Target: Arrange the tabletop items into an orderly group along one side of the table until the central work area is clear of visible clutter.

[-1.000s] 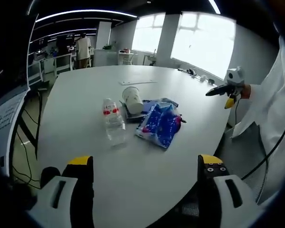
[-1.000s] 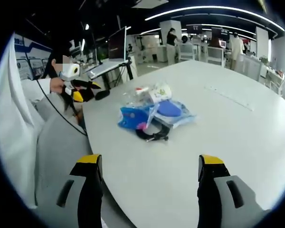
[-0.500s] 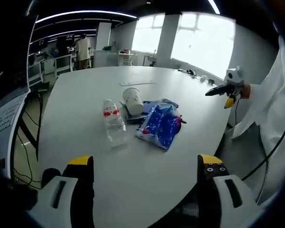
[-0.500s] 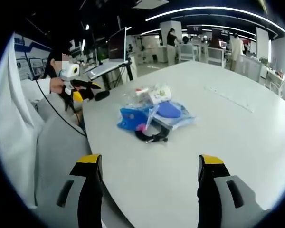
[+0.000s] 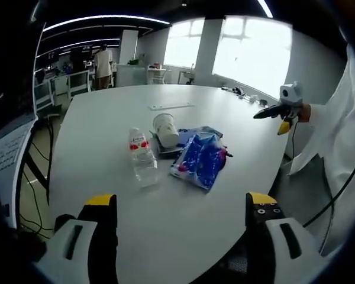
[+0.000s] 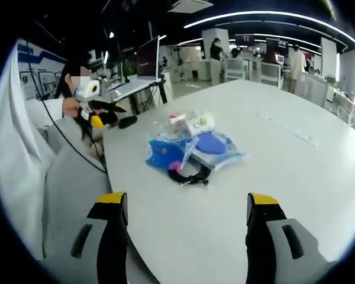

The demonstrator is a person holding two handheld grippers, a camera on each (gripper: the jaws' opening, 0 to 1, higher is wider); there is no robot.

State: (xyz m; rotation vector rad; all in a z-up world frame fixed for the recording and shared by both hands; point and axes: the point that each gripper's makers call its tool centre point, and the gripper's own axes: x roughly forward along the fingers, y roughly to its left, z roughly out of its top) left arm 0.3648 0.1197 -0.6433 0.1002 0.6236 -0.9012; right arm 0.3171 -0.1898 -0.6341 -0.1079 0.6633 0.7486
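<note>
A small pile lies mid-table on the white table (image 5: 106, 118). It holds a clear water bottle (image 5: 144, 160) on its side, a tipped white paper cup (image 5: 165, 130) and a blue plastic bag (image 5: 199, 160). My left gripper (image 5: 180, 236) hangs open over the near table edge, well short of the pile. From the other side, the blue bag (image 6: 195, 148), the cup (image 6: 199, 123), the bottle (image 6: 168, 125) and a black strap-like item (image 6: 189, 176) lie ahead of my open right gripper (image 6: 180, 236). Each gripper appears in the other's view, held off the table: the right gripper (image 5: 278, 112) and the left gripper (image 6: 103, 112).
A thin pale strip (image 5: 171, 106) lies farther along the table, also seen as the strip (image 6: 287, 127). A white sleeve (image 5: 337, 136) is at the right. A laptop on a stand (image 6: 143, 62), desks and standing people are behind. Cables (image 5: 32, 177) hang left of the table.
Both views have shifted slightly with the hands. The pile and both grippers stand as before.
</note>
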